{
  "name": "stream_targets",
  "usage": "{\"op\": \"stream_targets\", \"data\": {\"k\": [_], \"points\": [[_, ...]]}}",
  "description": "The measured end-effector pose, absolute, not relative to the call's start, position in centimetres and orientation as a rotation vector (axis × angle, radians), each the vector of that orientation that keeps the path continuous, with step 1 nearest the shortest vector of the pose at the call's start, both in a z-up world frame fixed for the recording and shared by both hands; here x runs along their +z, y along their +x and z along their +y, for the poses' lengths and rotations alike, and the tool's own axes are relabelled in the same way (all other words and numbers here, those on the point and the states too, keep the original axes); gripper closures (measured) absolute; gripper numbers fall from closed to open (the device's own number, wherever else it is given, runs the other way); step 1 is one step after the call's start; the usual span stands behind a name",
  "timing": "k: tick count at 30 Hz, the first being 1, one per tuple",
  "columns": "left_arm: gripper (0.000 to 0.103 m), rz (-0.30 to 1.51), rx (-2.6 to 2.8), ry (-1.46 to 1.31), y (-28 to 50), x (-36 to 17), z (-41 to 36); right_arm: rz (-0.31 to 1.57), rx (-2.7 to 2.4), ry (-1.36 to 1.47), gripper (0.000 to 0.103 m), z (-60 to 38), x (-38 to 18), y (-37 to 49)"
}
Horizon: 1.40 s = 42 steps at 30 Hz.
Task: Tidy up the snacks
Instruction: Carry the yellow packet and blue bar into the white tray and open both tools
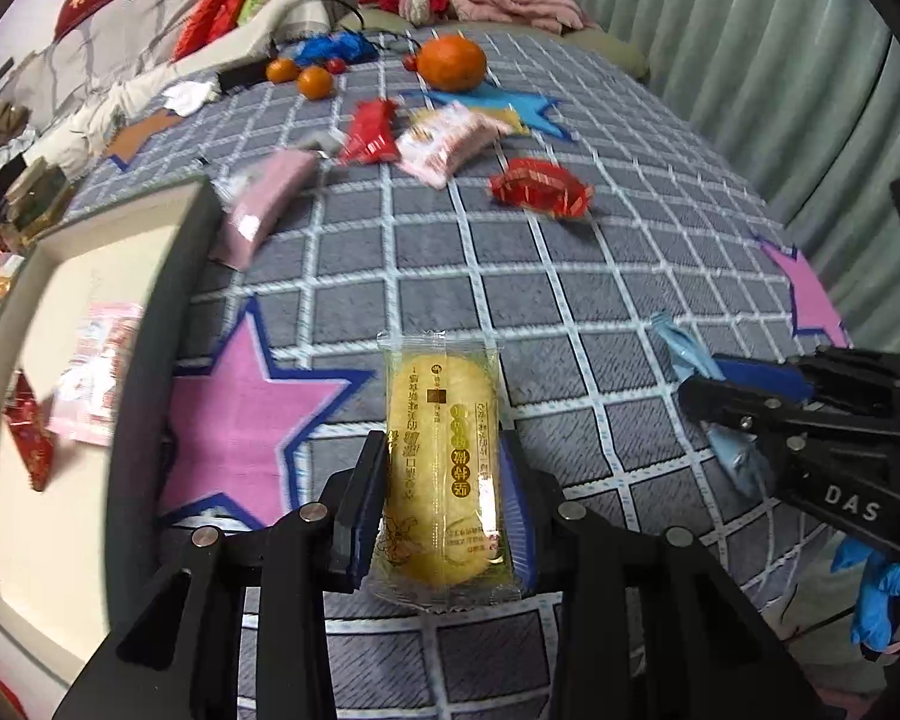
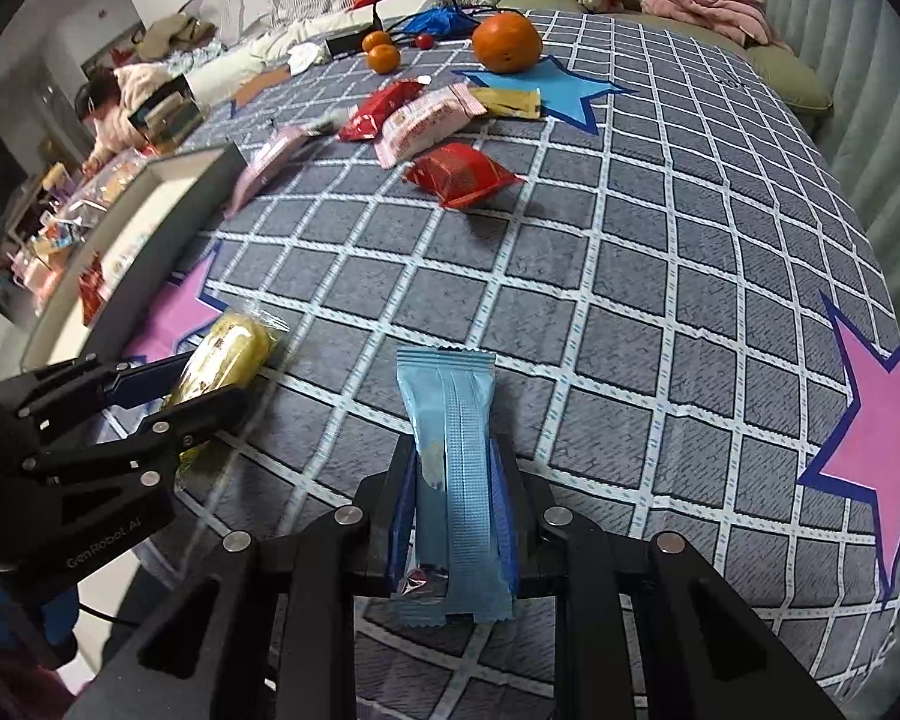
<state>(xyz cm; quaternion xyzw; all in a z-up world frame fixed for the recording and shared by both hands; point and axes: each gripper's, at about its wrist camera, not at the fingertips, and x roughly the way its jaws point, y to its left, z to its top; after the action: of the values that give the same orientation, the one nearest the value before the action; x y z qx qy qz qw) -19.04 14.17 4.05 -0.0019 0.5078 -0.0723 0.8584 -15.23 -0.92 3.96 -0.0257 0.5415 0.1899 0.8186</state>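
A: Lighting's even and soft indoors, just faint shadows under the red foil snack packet (image 2: 459,175). Small glare on the clear-wrapped yellow cake (image 1: 444,474).

B: Yeah, and heavy fisheye bend with black corners. Left view smears the white tray with dark rim (image 1: 168,276); right view looks sharper.

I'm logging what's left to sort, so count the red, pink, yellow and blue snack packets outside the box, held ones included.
Red packets: 2
Pink packets: 2
Yellow packets: 2
Blue packet: 1
Total: 7
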Motion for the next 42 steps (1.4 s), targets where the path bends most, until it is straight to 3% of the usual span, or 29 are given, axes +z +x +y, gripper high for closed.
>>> {"op": "stream_targets", "data": {"k": [18,42], "points": [[0.064,0.918,-0.068,-0.124,-21.1,9.1,21.5,1.1,0.548,-0.039,0.078,6.1,8.0,-14.8],[0.064,0.924,0.168,-0.275,-20.5,6.7,37.8,1.091,0.75,-0.189,0.078,24.7,9.0,-10.9]]}}
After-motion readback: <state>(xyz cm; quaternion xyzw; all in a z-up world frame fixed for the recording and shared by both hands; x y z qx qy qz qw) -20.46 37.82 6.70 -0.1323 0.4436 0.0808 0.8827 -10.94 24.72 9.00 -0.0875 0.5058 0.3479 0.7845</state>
